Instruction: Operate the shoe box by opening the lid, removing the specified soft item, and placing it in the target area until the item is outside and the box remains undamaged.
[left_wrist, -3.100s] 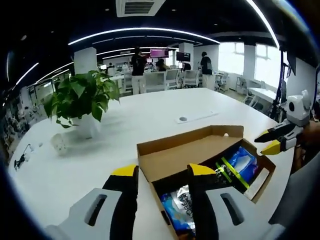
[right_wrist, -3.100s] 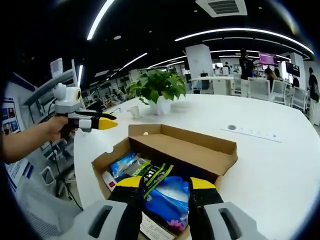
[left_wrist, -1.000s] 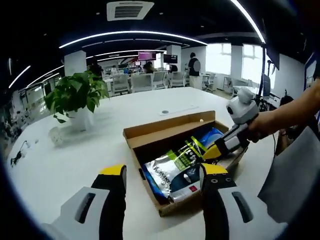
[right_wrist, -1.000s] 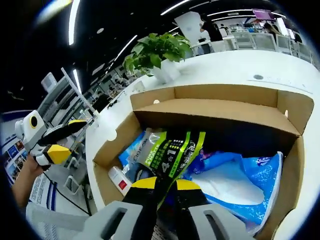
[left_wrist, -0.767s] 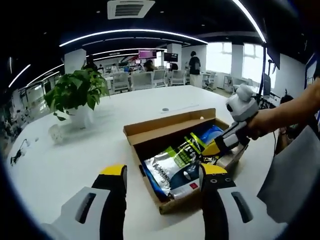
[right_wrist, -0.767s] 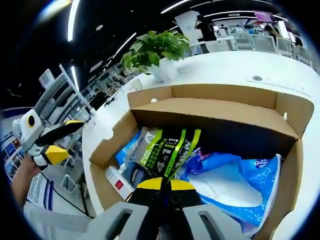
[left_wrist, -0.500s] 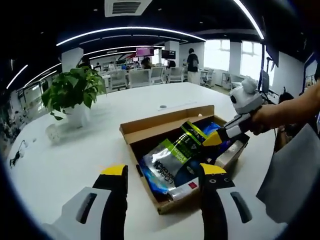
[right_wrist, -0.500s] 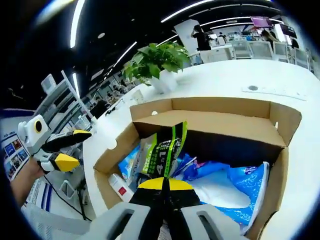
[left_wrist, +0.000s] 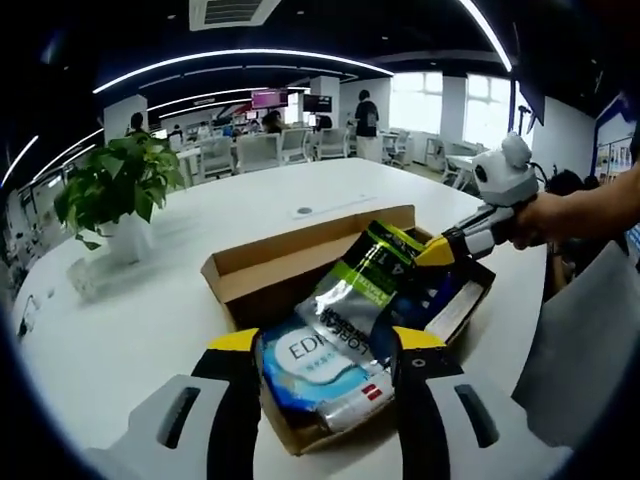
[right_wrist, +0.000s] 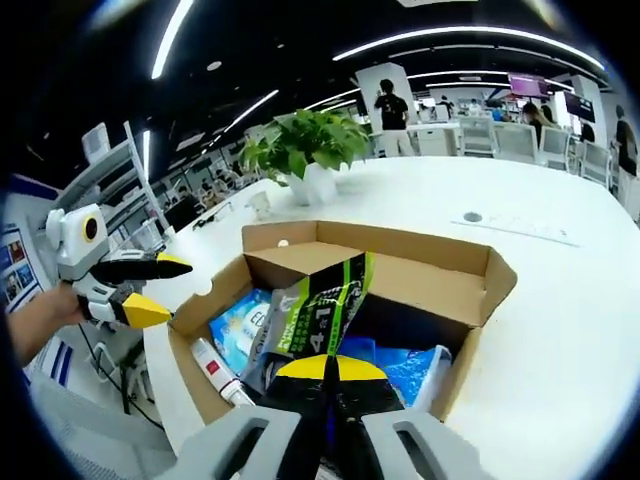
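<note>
In the left gripper view, the left tongs (left_wrist: 322, 345) stand spread, holding nothing, their 2 jaws flanking the near end of the open shoe box (left_wrist: 236, 271) on the white worktop (left_wrist: 130, 320). A silver-and-green soft pouch (left_wrist: 358, 290) rises tilted out of the box, its top corner pinched by the right tongs (left_wrist: 436, 251), jaws pressed together on it. A potted plant (left_wrist: 107, 190) stands far left. Beyond lies an open office with chairs and ceiling light strips.
</note>
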